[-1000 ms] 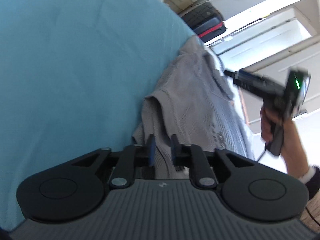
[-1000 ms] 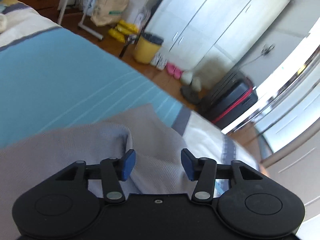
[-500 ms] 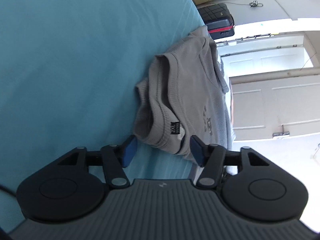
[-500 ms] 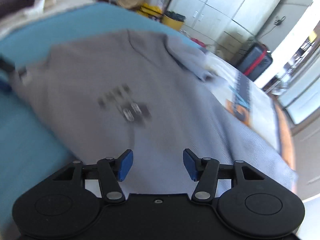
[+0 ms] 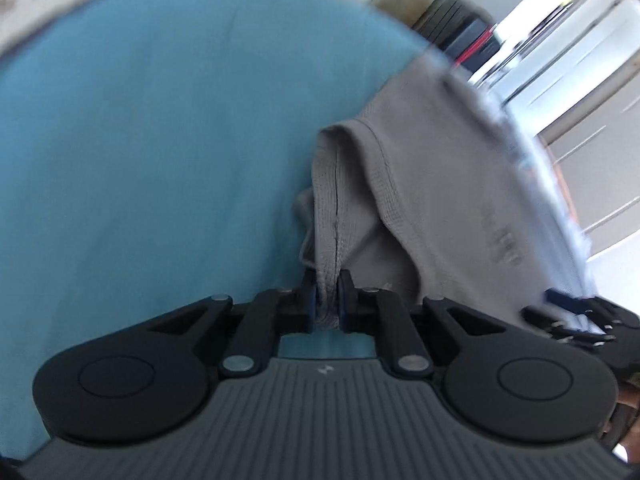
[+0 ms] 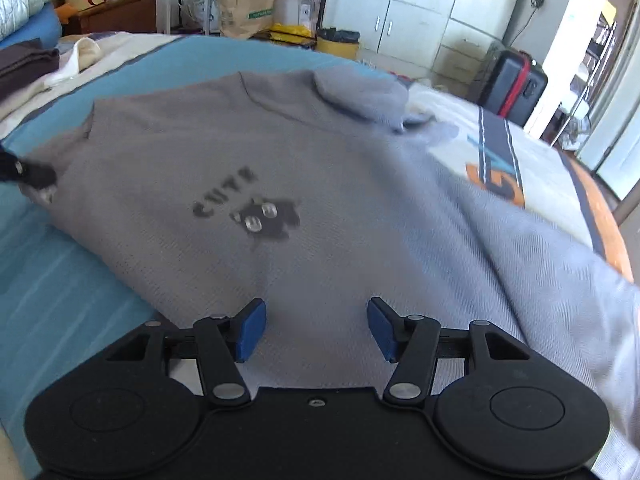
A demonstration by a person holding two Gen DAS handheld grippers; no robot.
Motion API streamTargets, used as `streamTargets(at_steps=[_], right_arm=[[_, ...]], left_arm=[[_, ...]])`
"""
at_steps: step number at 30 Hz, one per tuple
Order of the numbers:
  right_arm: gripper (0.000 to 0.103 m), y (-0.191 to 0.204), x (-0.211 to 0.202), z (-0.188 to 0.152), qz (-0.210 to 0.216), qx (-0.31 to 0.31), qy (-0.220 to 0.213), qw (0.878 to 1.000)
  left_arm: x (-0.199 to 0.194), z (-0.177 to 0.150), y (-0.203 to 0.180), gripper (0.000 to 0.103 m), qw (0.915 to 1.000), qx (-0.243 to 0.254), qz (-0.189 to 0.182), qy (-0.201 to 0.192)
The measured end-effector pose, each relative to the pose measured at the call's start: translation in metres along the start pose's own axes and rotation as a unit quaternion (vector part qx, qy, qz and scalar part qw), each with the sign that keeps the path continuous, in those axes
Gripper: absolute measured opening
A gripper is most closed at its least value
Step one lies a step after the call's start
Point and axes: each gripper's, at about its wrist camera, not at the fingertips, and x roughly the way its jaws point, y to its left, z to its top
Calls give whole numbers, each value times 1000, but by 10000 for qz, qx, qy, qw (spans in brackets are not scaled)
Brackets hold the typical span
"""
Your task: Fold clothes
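Note:
A grey T-shirt (image 6: 280, 152) with a dark "CUTE" print lies spread on the blue bed sheet (image 6: 60, 288). My left gripper (image 5: 326, 300) is shut on a bunched fold at the shirt's (image 5: 420, 200) near edge, and the cloth rises from between its blue pads. In the right wrist view the left gripper (image 6: 22, 170) shows at the shirt's far left edge. My right gripper (image 6: 316, 328) stands open low over the shirt's near hem, with nothing pinched between its fingers.
A white blanket with an orange and blue print (image 6: 500, 168) lies under the shirt's right side. Folded dark clothes (image 6: 24, 64) sit at the far left of the bed. A black suitcase (image 6: 512, 84), a yellow bin (image 6: 336, 46) and white cabinets stand beyond the bed.
My left gripper, open half a second ago in front of the collar, has shut on the shirt's edge. The right gripper stays open and hovers over the spread shirt.

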Motion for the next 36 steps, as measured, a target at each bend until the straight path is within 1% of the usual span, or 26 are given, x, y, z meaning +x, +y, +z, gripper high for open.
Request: streamTargets(at_steps=[2,5,9,11,13,14,15,18,24,26,28,29,30,32,34,35,36], right_arm=[[64,-9,-2,-10,96,256,-47,9996],[64,-29,-7,-22,195,663,-104,9976],[64,-50,-19,-41,-85,760,-158,9969],[64,-66,-26,-53,-264,959,-157,9949],[65,-83,-35,-67,-452,1173,-152,9920],[65,-91,-40,-75,-549,1279,-153,9901],[65,-100,-44,-82,-616,1390,-145,9883],[64,-121,-61,-104,-641,1732,-128,9827],[64,-143,-110,-142,-815,1514,-375,9844],[65,-157,-122,-154,-944,1543,-402,9827],[65,-177,-130,-165,-1020,1757,-424,9782],[65,-186,-132,-171,-972,1934,-429,9753],[65,-196,-133,-177,-924,2111,-434,9721],[65,-205,-132,-183,-846,2298,-492,9683],[65,-207,-129,-185,-781,2375,-581,9665],[65,-209,-127,-186,-749,2414,-626,9655],[65,-210,-125,-187,-716,2453,-671,9645]], left_arm=[[1,1,-2,10,10000,13,45,-5],[2,3,-6,10,9999,34,114,-12],[2,12,-10,15,9999,-149,50,53],[-9,8,-15,20,9998,-171,50,-51],[-19,4,-20,29,9997,-193,51,-154],[-24,2,-23,37,9996,-204,51,-206],[-29,0,-25,39,9994,-215,51,-258],[-44,-5,-32,40,9988,-248,52,-413],[-74,-18,-49,44,9970,-288,44,-710],[-76,-26,-69,44,9973,-125,-12,-717],[-67,-33,-100,46,9979,129,-49,-628],[-63,-38,-115,53,9980,274,-68,-559],[-56,-42,-131,57,9980,422,-110,-452],[-36,-49,-163,57,9971,693,-310,-75],[-10,-49,-198,57,9944,798,-598,334],[2,-52,-213,57,9923,858,-753,471],[12,-55,-227,57,9906,965,-804,534]])
